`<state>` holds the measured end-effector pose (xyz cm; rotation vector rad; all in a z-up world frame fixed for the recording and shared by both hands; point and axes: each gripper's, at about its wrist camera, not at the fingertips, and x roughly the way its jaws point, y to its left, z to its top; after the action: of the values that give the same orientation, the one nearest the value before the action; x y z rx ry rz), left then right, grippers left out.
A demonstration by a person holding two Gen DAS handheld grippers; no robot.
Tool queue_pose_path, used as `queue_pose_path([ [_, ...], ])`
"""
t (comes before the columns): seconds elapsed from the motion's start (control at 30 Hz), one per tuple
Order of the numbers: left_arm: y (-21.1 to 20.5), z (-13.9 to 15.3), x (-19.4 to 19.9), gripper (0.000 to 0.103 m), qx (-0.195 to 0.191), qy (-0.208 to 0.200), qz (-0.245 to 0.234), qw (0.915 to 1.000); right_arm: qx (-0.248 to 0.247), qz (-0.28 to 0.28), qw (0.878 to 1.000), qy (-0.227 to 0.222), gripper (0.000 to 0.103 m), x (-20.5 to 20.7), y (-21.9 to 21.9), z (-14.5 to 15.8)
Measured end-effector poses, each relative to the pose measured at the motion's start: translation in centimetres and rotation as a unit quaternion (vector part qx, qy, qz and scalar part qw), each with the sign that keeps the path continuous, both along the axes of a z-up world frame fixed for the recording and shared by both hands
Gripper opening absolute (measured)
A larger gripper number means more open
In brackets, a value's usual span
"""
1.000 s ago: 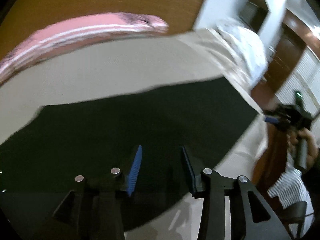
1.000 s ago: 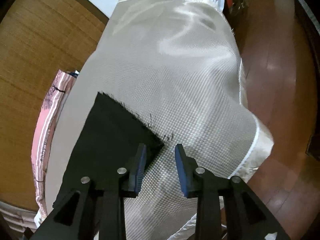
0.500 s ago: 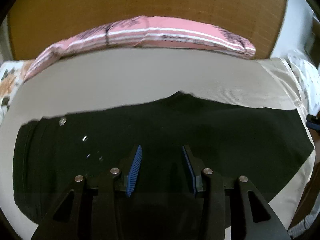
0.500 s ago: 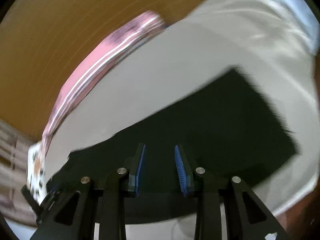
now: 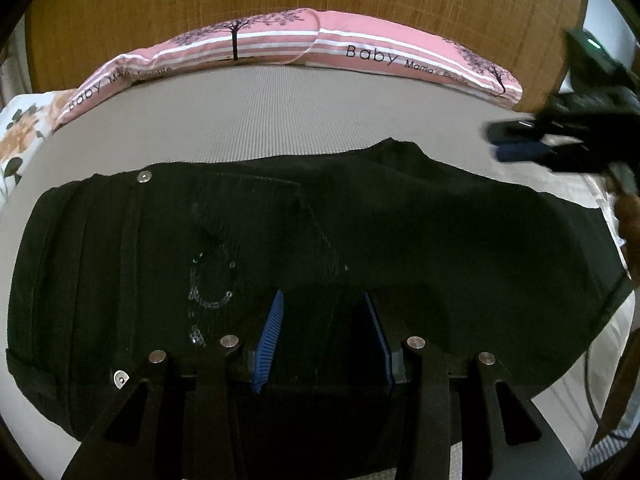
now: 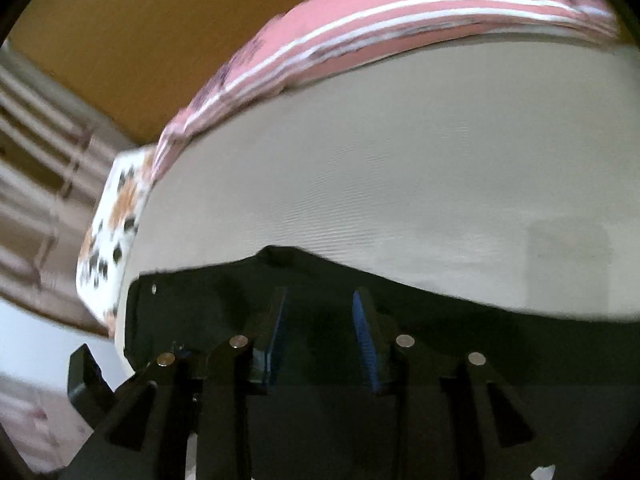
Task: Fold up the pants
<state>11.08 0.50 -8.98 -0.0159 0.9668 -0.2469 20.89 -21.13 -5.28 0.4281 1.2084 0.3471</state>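
A beige bed carries the black pants lying crosswise, waistband at my left, legs running right. My left tongs hang apart above them; my right tongs are opening, clamping nothing.

Pink striped pillow against wooden headboard, floral pillow beside.

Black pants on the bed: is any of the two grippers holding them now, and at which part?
Nothing is held. The left gripper and the right gripper both stand open above the black pants, which lie flat on the bed.
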Motion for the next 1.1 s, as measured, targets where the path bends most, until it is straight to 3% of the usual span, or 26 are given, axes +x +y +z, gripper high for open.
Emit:
queue_pose_path([
  [0.3, 0.5, -0.2, -1.1, 0.042, -0.005, -0.003, -0.01, 0.9999, -0.012, 0.09, 0.996, 0.011, 0.045, 4.8, 5.5, -3.0],
  [0.4, 0.7, -0.3, -1.3, 0.042, -0.012, -0.003, -0.01, 0.9999, 0.022, 0.113, 0.993, 0.035, 0.043, 5.4, 6.4, -4.0],
  [0.43, 0.7, -0.3, -1.2, 0.042, -0.013, -0.003, -0.01, 0.9999, 0.02, 0.124, 0.991, 0.038, 0.039, 5.3, 6.9, -4.1],
  [0.47, 0.8, -0.3, -1.3, 0.042, -0.015, -0.002, -0.011, 0.9998, 0.021, 0.132, 0.991, 0.033, 0.021, 5.2, 7.1, -4.1],
  [0.5, 0.8, -0.3, -1.3, 0.042, -0.015, -0.001, -0.011, 0.9998, 0.022, 0.135, 0.99, 0.032, 0.013, 5.2, 7.2, -4.0],
  [0.67, 0.9, -0.5, -1.5, 0.042, -0.017, 0.0, -0.011, 0.9998, -0.008, 0.138, 0.99, -0.018, 0.009, 5.4, 8.0, -2.1],
  [0.8, 0.8, -0.7, -1.7, 0.042, -0.016, -0.002, -0.011, 0.9998, -0.054, 0.121, 0.991, -0.034, 0.005, 6.0, 8.2, -3.2],
  [0.97, 0.8, -0.7, -1.8, 0.042, -0.015, -0.003, -0.011, 0.9998, -0.056, 0.099, 0.993, -0.037, 0.009, 6.5, 8.2, -3.9],
  [1.1, 0.8, -0.7, -1.8, 0.042, -0.017, -0.004, -0.011, 0.9998, -0.045, 0.066, 0.995, -0.051, 0.013, 5.8, 7.1, -2.0],
])
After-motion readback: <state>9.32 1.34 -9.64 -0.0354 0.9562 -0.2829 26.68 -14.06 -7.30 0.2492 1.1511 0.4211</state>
